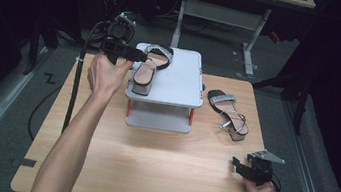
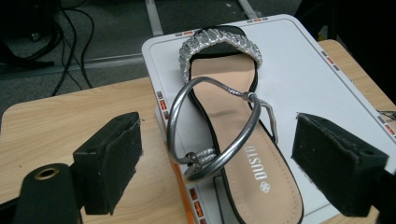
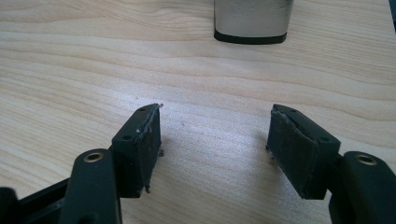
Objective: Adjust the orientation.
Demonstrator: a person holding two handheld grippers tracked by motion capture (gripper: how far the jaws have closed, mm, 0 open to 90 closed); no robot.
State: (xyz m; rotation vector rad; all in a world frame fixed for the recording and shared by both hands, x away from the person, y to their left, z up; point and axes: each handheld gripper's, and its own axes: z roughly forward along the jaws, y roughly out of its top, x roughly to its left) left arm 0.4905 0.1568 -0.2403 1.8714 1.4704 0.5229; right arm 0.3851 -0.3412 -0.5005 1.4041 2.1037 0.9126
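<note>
At the upper left of the high view, the left gripper (image 1: 136, 56) hangs beside the left edge of the grey two-tier rack (image 1: 180, 85), which stands at the back middle of the wooden table (image 1: 149, 163). Its jaws stand wide apart and hold nothing. In the left gripper view they bracket the silver ankle strap (image 2: 212, 128) of the sandal on the rack (image 2: 233, 154), which lies on the top shelf along its left side, jewelled toe band toward the far edge and heel toward the person.

The step in hand looks like either taking this sandal or letting it go. To grip it well, the jaws should probably close across the strap loop or the sole near the heel, squarely, since the thin round strap could slip off the pads. The sandal sits close to the shelf's left rim, above the orange post (image 2: 180, 179), so any sideways nudge risks tipping it over that edge; a straight lift seems safer.

Further right, the second sandal (image 1: 229, 115) lies on the table just right of the rack, toe away, block heel nearest the person. At the lower right, the right gripper (image 1: 240, 167) rests low near the table's front right corner, jaws well parted and empty; in its own view the block heel (image 3: 253, 21) shows ahead. Bare tabletop between rack and front edge gives ample room to move.
</note>
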